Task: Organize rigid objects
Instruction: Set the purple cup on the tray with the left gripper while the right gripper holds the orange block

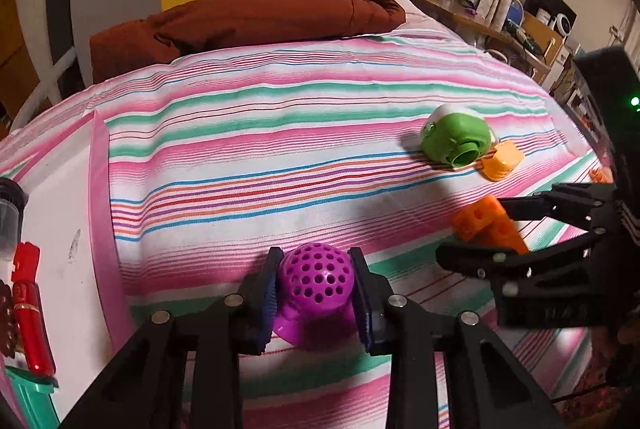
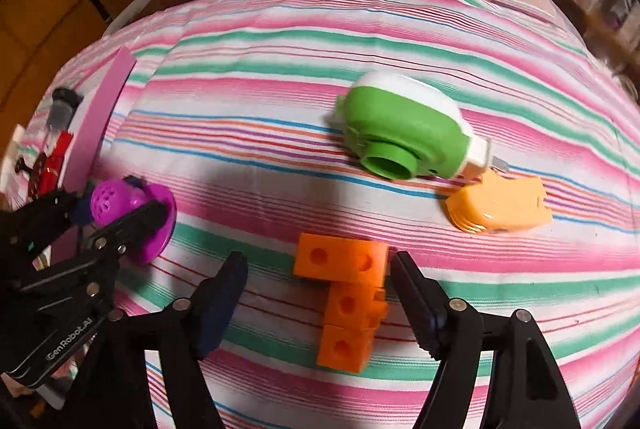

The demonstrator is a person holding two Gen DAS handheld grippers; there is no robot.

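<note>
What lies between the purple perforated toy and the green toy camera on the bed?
Only bare striped sheet separates the purple perforated toy from the green toy camera; the left wrist view shows it best.

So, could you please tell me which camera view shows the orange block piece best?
The right wrist view: the orange block piece lies whole, holes visible. The left wrist view shows only part, behind the right hand-held gripper.
</note>
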